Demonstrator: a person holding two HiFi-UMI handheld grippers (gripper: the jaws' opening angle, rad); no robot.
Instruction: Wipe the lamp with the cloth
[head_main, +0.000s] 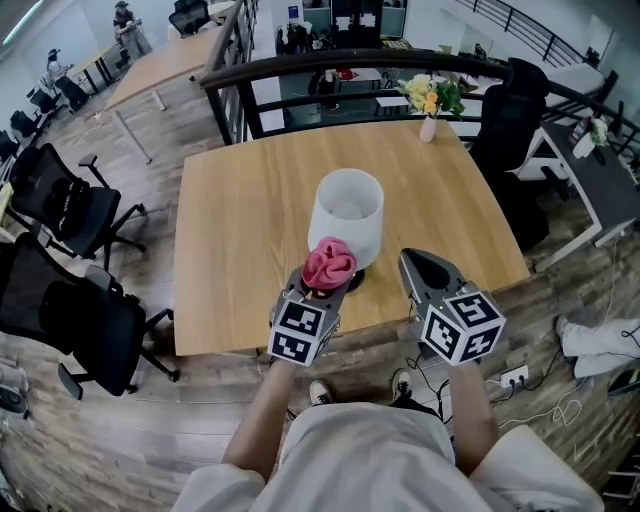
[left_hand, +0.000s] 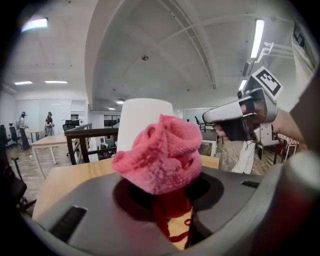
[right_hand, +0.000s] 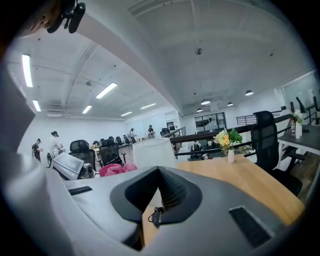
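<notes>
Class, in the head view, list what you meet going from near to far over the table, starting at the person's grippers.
pink cloth → white lamp → vase of flowers → dark railing

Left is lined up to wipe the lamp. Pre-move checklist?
1. Cloth gripped: ok. The left gripper is shut on the bunched pink cloth.
2. Cloth on lamp: cannot tell. The cloth is at the shade's near side; contact is unclear.
3. Lamp upright: ok. It stands on the table.
4. Right gripper free: ok. It is shut with nothing between its jaws, apart from the lamp.
5. Vase out of the way: ok. It is at the table's far edge.
</notes>
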